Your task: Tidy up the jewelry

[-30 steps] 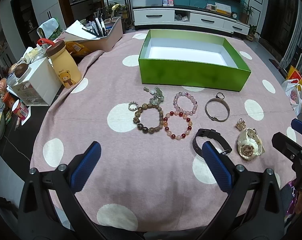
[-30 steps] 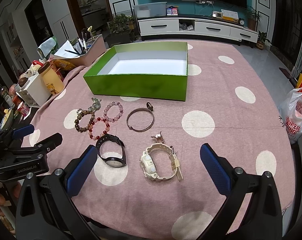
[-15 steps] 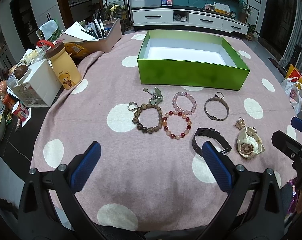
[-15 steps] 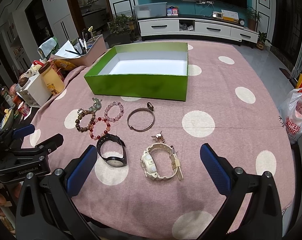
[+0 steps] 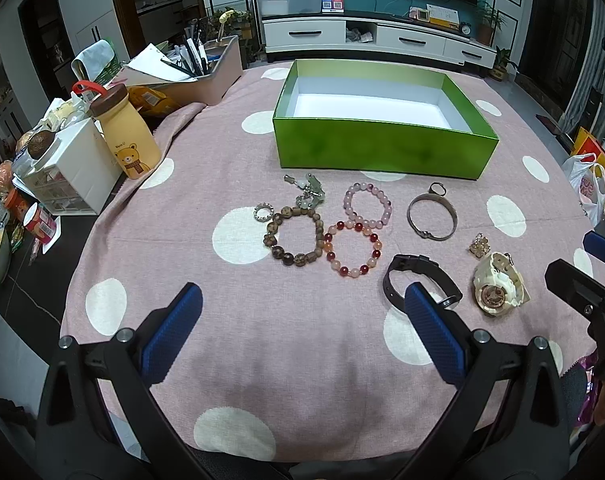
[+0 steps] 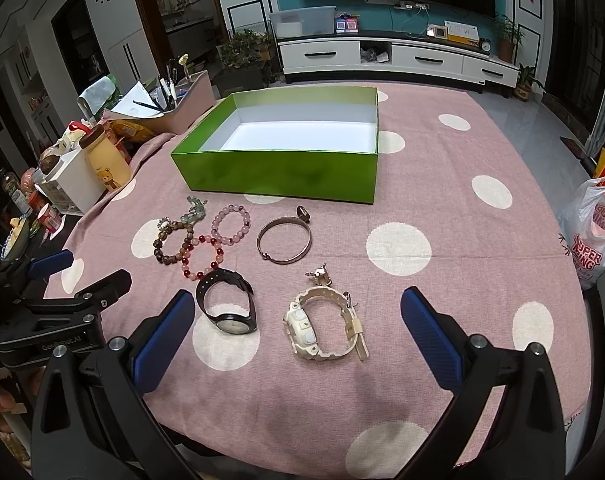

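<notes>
An empty green box (image 5: 382,148) with a white floor stands at the back of the pink dotted tablecloth (image 5: 302,360). In front of it lie a brown bead bracelet (image 5: 277,252), a red-and-pink bracelet (image 5: 344,270), a pale pink bracelet (image 5: 352,194), a metal bangle (image 5: 412,216), a black watch (image 6: 230,322) and a cream watch (image 6: 302,328). My left gripper (image 5: 302,296) hangs open, nearer to me than the bracelets. My right gripper (image 6: 298,300) is open above the two watches. Neither gripper holds anything.
A yellow bear bottle (image 5: 130,136), a white drawer unit (image 5: 70,172) and a pen tray (image 5: 206,76) crowd the table's left edge. A plastic bag (image 6: 590,236) sits off the right edge. A small gold charm (image 6: 320,274) lies beside the cream watch.
</notes>
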